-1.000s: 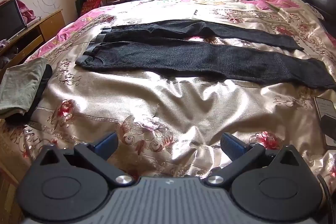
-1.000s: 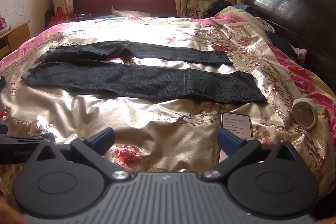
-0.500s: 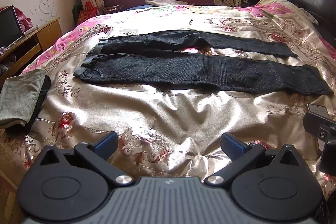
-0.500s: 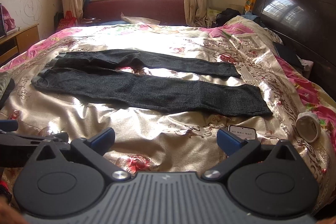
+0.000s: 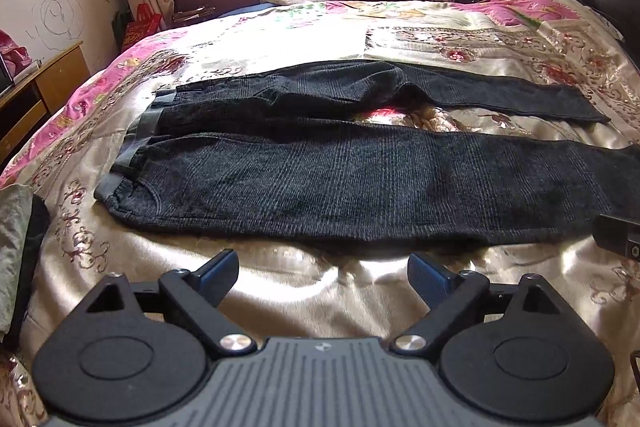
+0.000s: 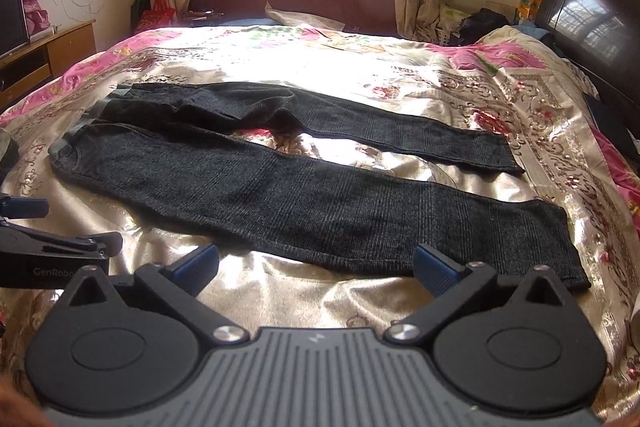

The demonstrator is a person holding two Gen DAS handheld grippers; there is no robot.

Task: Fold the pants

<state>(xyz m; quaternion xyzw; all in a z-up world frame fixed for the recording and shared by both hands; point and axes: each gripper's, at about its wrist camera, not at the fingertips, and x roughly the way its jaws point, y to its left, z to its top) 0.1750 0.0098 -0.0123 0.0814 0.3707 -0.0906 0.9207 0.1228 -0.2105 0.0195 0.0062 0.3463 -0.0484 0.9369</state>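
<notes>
Dark grey pants [image 5: 340, 183] lie flat on the bed, waistband at the left, both legs spread apart and running right. They also show in the right wrist view [image 6: 304, 203]. My left gripper [image 5: 322, 279] is open and empty, just short of the near leg's front edge, toward the waist end. My right gripper [image 6: 316, 269] is open and empty, at the near leg's front edge toward the cuff. The left gripper's body also shows at the left edge of the right wrist view [image 6: 52, 247].
A gold and pink floral bedspread [image 5: 280, 291] covers the bed. Folded grey-green clothes [image 5: 16, 247] lie at the bed's left edge. A dark headboard [image 6: 588, 23] stands at the right, a wooden cabinet [image 6: 48, 55] at the left.
Both grippers have moved forward toward the pants, which now fill more of each view. The phone and cup on the right have passed out of view. Both stay open.
</notes>
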